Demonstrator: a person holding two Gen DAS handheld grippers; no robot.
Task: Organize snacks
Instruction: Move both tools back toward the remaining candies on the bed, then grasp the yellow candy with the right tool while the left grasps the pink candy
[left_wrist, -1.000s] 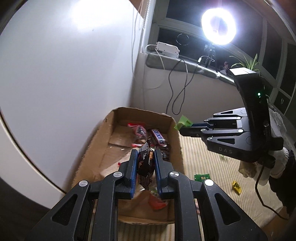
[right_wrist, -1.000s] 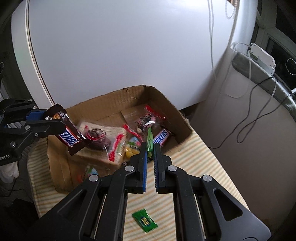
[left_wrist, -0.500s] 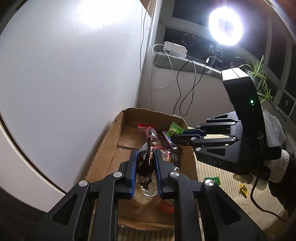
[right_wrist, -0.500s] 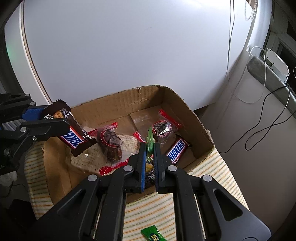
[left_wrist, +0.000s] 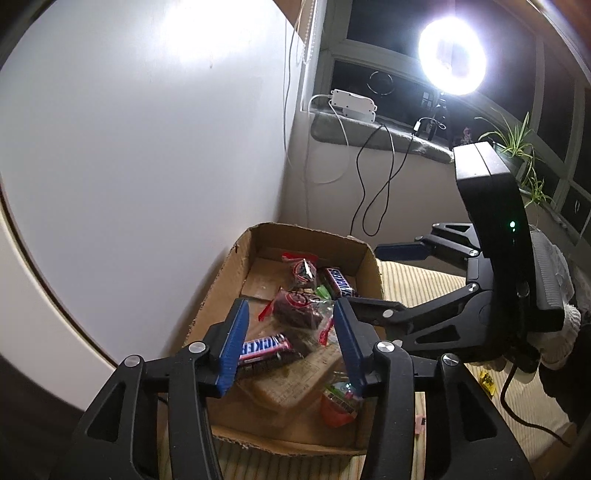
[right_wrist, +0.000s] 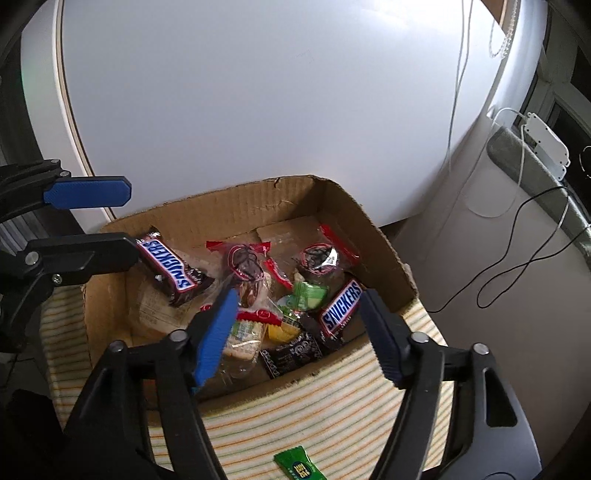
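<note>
Both grippers, left (left_wrist: 288, 341) and right (right_wrist: 297, 334), jaws just opened and empty, hover over the cardboard box (right_wrist: 384, 254) of collected snacks (right_wrist: 340, 306); a green packet (right_wrist: 297, 463) remains on the striped cloth (right_wrist: 332, 406).

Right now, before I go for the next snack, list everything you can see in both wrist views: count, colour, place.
cardboard box: one, brown, on the striped cloth against the white wall.
Snickers bars: two, brown with blue lettering, in the box, one at each side.
red-trimmed clear packets: at least two, dark snack inside, mid-box.
light green candy: one, in the box beside a Snickers.
black wrapper: one, near front wall of the box.
green packet: one, on the cloth outside the box.
yellow candy: one, on the cloth.
striped cloth: one, cream.
ring light: one, lit, at the window.
left gripper: jaws just opened, nothing gripped.
right gripper: jaws just opened, nothing gripped.
</note>
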